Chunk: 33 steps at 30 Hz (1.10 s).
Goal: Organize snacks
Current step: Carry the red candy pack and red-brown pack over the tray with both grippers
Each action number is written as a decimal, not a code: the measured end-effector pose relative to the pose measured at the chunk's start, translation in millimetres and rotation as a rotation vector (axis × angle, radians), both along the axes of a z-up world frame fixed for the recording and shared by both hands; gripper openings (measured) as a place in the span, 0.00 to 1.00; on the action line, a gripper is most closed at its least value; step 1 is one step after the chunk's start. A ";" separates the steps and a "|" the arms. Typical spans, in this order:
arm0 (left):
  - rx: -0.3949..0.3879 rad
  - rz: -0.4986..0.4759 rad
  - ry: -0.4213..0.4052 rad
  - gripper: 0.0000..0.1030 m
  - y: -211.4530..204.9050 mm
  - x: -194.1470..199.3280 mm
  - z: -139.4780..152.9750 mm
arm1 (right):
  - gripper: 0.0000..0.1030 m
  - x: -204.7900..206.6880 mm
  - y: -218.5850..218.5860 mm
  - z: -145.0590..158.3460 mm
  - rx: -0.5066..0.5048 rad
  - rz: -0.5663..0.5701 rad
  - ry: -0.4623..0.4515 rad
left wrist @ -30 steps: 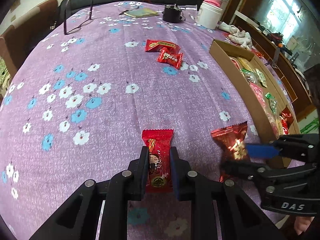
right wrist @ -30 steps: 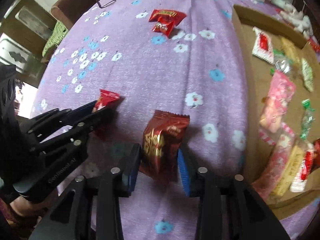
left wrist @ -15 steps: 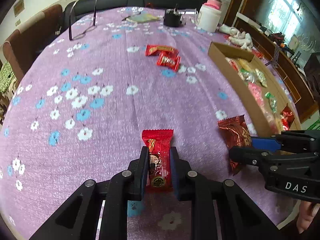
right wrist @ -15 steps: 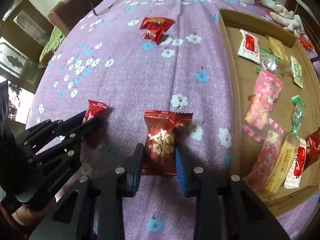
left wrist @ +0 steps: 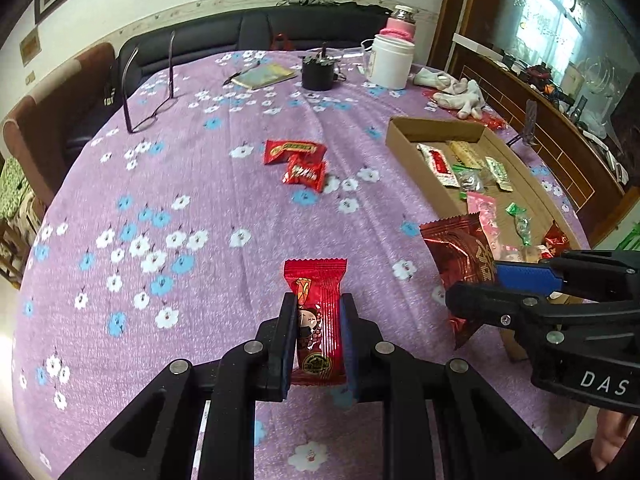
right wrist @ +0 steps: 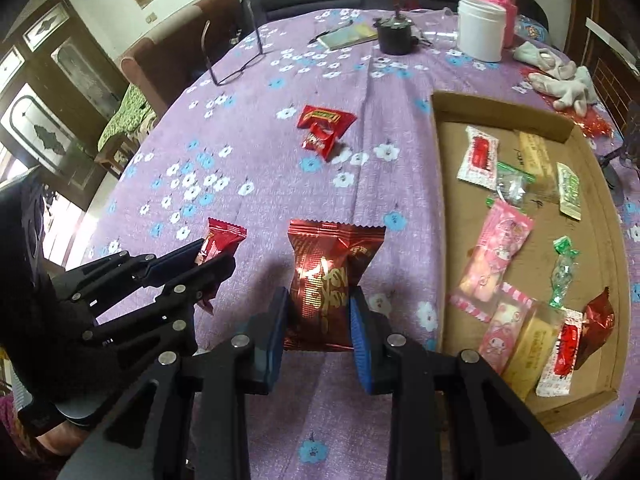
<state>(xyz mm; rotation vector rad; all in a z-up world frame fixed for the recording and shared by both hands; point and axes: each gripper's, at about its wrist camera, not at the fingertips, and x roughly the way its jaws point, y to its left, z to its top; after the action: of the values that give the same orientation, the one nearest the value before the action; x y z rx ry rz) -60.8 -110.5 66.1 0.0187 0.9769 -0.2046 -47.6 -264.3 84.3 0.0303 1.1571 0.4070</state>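
The cardboard tray [right wrist: 448, 168] lies at the table's right, already holding sweets. The right gripper [right wrist: 318, 322] pinches a dark red foil packet [right wrist: 332, 276] across its puffy middle; it looks light, crinkly and slippery. The left gripper [left wrist: 318, 340] clamps a slim red wrapper [left wrist: 318, 312], which looks soft, at its sides. Both packets hang above the purple cloth [left wrist: 180, 184].

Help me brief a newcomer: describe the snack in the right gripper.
Start at the cardboard tray; just left of it, the right gripper clamps a dark red foil packet. It is wider and shinier than the slim red packet beside it.
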 end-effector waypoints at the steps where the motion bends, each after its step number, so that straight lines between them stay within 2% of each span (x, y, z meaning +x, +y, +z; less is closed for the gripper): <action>1: 0.005 -0.006 -0.005 0.20 -3.1 0.8 1.8 | 0.28 0.6 -2.7 0.4 0.003 -0.007 -0.001; 19: 0.035 -0.083 -0.029 0.20 -55.5 12.9 19.5 | 0.28 7.2 -62.0 6.4 0.056 -0.118 -0.009; 33: 0.033 -0.189 -0.032 0.20 -123.9 27.0 23.2 | 0.28 10.0 -130.0 -0.6 0.045 -0.256 0.007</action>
<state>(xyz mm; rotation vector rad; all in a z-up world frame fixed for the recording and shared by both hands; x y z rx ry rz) -33.8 -234.4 89.3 0.1451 0.9465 -0.3607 -37.5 -394.3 83.6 0.2172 1.1341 0.2054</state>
